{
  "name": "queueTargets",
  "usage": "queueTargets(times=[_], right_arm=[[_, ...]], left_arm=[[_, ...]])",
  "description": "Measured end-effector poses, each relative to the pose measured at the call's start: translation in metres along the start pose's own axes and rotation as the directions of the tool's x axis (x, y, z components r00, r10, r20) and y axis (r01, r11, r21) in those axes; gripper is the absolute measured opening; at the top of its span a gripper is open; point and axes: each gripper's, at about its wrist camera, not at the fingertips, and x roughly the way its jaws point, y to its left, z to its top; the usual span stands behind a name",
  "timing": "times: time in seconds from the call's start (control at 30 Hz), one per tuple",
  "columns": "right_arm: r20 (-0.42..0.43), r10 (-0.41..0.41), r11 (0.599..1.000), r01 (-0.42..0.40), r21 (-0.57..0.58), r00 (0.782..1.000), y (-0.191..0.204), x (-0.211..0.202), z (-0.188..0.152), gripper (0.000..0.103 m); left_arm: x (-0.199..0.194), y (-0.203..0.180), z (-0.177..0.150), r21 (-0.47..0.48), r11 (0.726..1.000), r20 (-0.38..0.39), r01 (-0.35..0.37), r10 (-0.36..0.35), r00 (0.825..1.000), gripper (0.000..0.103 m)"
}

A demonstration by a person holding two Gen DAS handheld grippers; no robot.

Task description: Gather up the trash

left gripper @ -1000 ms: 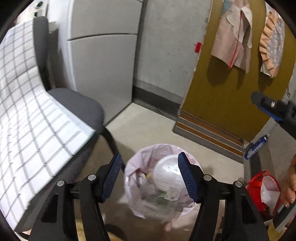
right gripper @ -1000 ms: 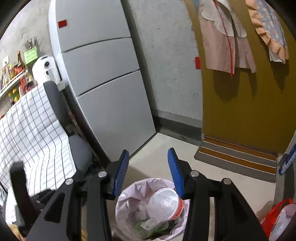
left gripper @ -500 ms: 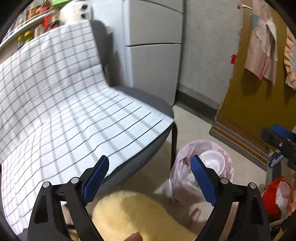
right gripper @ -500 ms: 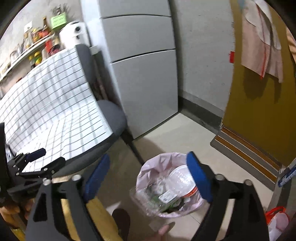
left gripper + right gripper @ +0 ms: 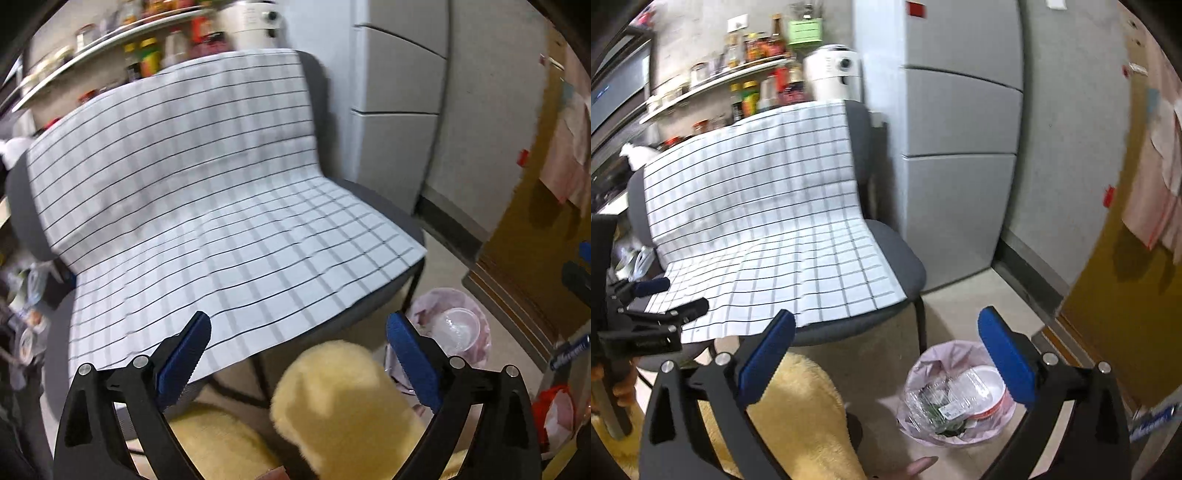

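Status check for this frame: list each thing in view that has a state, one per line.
left gripper: jaws opening, nothing between them
right gripper: jaws opening, nothing between them
trash bin: lined with a pink bag, upright, filled near the rim
plastic container: lying on top of the trash
checked cloth: draped over the chair

Left gripper (image 5: 297, 338): blue-padded jaws opening, nothing between them. Beyond, grey chair (image 5: 399, 218) draped with white checked cloth (image 5: 207, 206). Right, on floor: pink-lined trash bin (image 5: 448, 326) holding clear plastic cup (image 5: 458, 325). Near: yellow fleece-clad leg (image 5: 340, 406).
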Motion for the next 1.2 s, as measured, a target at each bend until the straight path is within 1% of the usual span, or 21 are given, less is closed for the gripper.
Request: queueTargets(times=[0.07,0.17,0.37,0.57,1.2], right_arm=[[0.011,0.005,1.0,-0.004,-0.015,1.0,0.006,-0.004,0.004,0.097],[0.003,0.018,0.999,-0.017,-0.03,1.0,0.014,-0.008,0.006,0.097],[0.012,0.027,0.998,-0.026,-0.06,1.0,0.025,-0.015,0.01,0.097],[0.017,0.025,0.998,-0.024,-0.058,1.0,0.024,-0.016,0.01,0.097],[0.009,0.026,0.999,-0.025,-0.036,1.0,0.016,-0.012,0.008,0.097]], left_arm=[[-0.01,0.011,-0.002,-0.015,1.0,0.001,-0.018,0.018,1.0,0.095],[-0.026,0.023,-0.005,-0.034,0.998,0.011,-0.049,0.049,0.999,0.095],[-0.035,0.034,-0.009,-0.061,0.996,0.012,-0.071,0.072,0.997,0.095],[-0.037,0.037,-0.007,-0.078,0.994,0.022,-0.076,0.078,0.997,0.095],[-0.039,0.036,-0.005,-0.082,0.994,0.029,-0.079,0.081,0.996,0.095]])
